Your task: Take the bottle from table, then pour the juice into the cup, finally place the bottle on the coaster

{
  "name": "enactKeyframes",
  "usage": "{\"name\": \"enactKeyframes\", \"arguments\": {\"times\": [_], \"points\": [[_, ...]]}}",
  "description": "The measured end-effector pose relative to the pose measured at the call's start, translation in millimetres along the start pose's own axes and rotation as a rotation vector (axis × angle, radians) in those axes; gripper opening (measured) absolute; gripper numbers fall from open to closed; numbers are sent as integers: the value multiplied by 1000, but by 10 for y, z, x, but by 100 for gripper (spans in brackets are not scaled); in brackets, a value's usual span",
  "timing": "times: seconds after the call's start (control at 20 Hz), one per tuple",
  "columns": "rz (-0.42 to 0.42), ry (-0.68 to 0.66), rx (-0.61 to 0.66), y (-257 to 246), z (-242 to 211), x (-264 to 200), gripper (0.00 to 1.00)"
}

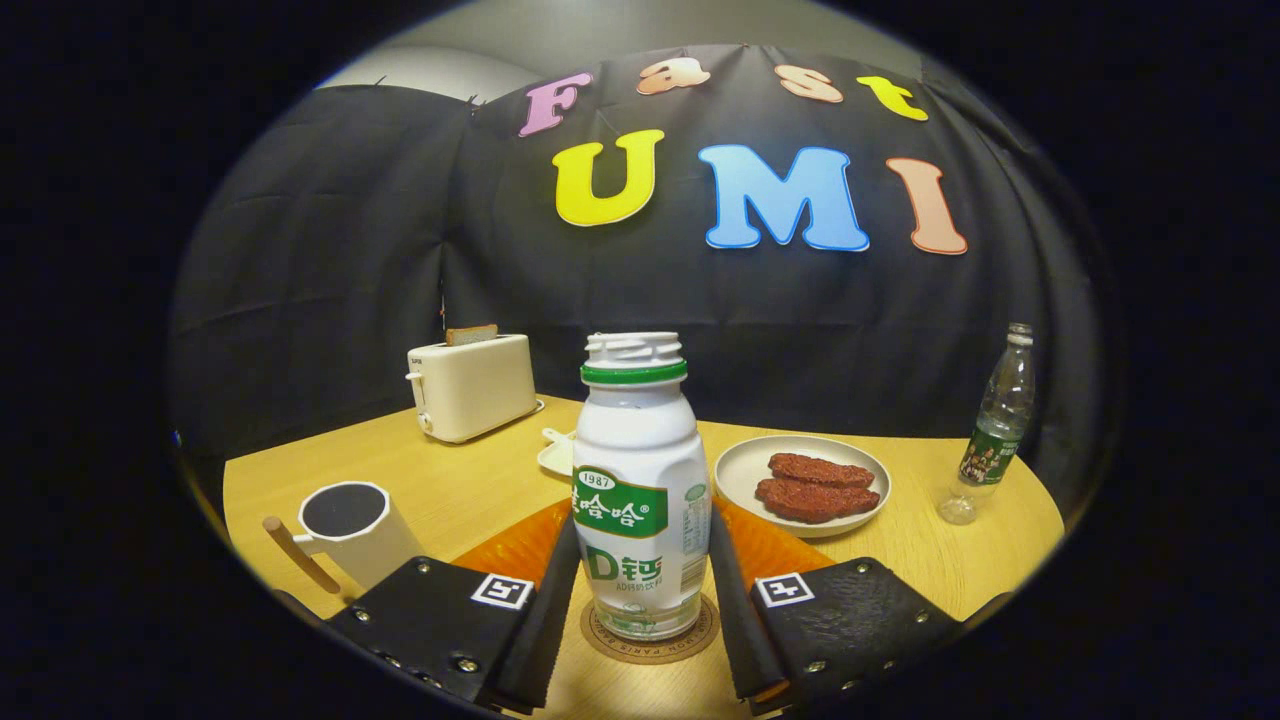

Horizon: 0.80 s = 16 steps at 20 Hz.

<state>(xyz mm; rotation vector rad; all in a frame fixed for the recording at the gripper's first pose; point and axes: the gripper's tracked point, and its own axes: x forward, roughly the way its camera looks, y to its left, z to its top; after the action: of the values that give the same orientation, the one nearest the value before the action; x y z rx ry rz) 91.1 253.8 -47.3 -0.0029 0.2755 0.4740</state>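
- bottle (640, 490) upright on coaster (650, 632), cap off, "1987" legible on green label
- gripper (645, 590) fingers flank bottle, look to touch its sides; firm grip unclear
- one cup (352, 528) left of bottle
- behind bottle: one toaster (472, 385), one plate (802, 482) with two brown patties (818, 486)
- one clear water bottle (996, 420) far right of bottle

White bottle (640, 490), green ring under its cap, green-and-white label, standing on a brown coaster (650, 640) between the gripper (645, 590) fingers. Orange mat (770, 545) behind it on the pale wood table (460, 490). White cup (352, 530), dark inside, wooden handle. Cream toaster (472, 387) near the far edge. Off-white plate (803, 483), reddish-brown patties (818, 486). Clear bottle with green label (995, 430) toward the right edge.
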Motion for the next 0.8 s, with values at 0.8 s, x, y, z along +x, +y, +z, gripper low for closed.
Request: {"name": "enactKeyframes", "arguments": {"times": [0.8], "points": [[-19,-67,20,-64,-74,-95,69]]}}
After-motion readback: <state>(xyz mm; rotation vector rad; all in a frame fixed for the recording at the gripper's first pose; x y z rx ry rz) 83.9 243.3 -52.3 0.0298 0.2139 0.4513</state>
